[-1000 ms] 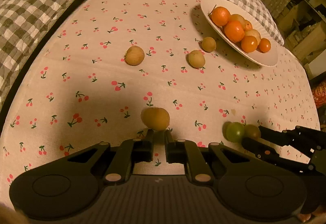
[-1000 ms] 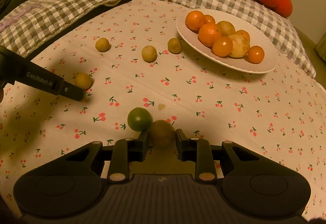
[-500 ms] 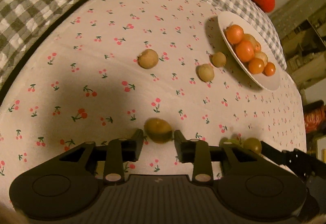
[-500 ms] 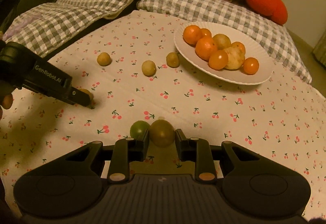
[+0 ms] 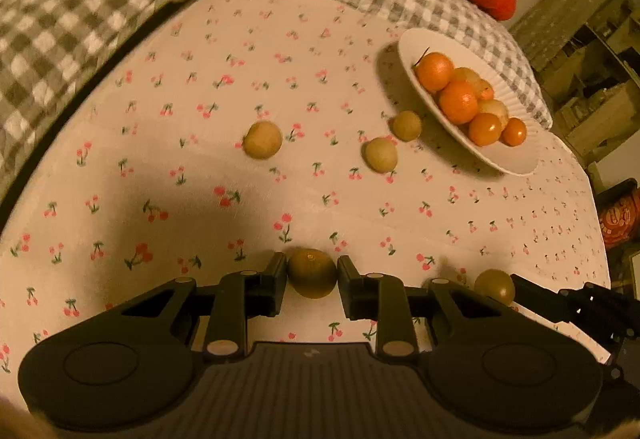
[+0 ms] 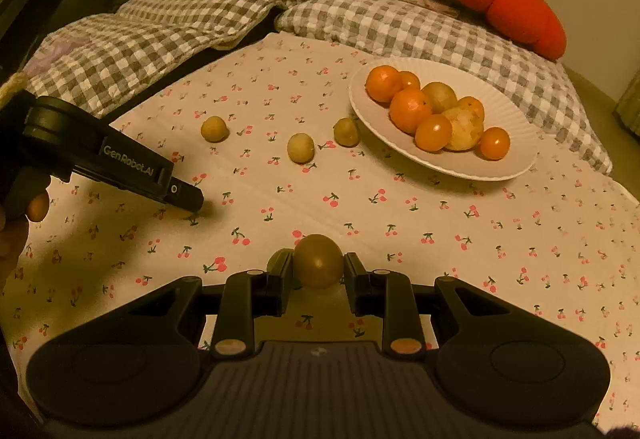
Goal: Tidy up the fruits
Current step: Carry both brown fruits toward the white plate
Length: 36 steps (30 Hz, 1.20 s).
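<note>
Matt cherry-print cloth (image 6: 400, 215) carries a ribbed white plate (image 6: 516, 155) of glossy orange fruits (image 6: 434, 131).

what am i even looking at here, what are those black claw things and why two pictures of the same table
No robot here: a person holds a two-finger gripper in each hand, each with a camera looking along its fingers. One picture is the left gripper's view, the other the right gripper's. Each is closed on a small olive-brown fruit: the left one's, its jaws having just closed in, and the right one's. On the cherry-print cloth lie three loose yellowish fruits and a white plate of orange and yellow ones.
</note>
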Available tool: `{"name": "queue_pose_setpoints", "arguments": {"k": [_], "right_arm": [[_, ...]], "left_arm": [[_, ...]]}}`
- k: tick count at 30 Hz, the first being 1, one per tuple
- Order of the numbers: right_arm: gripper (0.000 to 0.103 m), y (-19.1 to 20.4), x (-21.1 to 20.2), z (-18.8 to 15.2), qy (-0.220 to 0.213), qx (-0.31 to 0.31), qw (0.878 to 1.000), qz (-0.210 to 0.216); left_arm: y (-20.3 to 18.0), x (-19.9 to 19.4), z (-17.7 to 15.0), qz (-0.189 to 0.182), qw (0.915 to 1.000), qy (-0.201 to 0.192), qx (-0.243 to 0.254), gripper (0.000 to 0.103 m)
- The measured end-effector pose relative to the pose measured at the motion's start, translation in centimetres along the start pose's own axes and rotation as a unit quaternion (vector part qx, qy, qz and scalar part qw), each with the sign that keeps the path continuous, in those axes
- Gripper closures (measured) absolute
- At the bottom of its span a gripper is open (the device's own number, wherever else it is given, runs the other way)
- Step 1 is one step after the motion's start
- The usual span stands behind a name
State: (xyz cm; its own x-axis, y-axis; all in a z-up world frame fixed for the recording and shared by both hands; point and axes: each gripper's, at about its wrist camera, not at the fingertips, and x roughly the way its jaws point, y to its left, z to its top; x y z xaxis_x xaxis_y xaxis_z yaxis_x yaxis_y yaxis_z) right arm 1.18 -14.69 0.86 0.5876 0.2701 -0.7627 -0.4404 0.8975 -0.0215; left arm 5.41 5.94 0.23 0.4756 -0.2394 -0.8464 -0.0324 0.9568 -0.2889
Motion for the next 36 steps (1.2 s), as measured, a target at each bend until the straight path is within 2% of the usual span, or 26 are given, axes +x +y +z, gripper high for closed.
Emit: {"name": "queue_pose_setpoints", "arguments": {"k": [14, 27, 36], "right_arm": [[0.078, -0.7, -1.7, 1.0, -0.038, 0.021, 0.999, 0.003], [0.078, -2.2, -2.3, 2.3, -0.065, 0.054, 0.996, 0.001], [0.078, -4.5, -3.5, 3.5, -0.085, 0.061, 0.994, -0.02]], "left_arm": [[-2.2, -2.1, 0.0, -0.012, 0.9974, -0.052, 0.049, 0.089], [-6.1, -3.1, 0.9, -0.058, 0.9947, -0.066, 0.052, 0.089], [-9.3, -2.8, 2.3, -0.069, 0.9927, -0.073, 0.066, 0.089]]}}
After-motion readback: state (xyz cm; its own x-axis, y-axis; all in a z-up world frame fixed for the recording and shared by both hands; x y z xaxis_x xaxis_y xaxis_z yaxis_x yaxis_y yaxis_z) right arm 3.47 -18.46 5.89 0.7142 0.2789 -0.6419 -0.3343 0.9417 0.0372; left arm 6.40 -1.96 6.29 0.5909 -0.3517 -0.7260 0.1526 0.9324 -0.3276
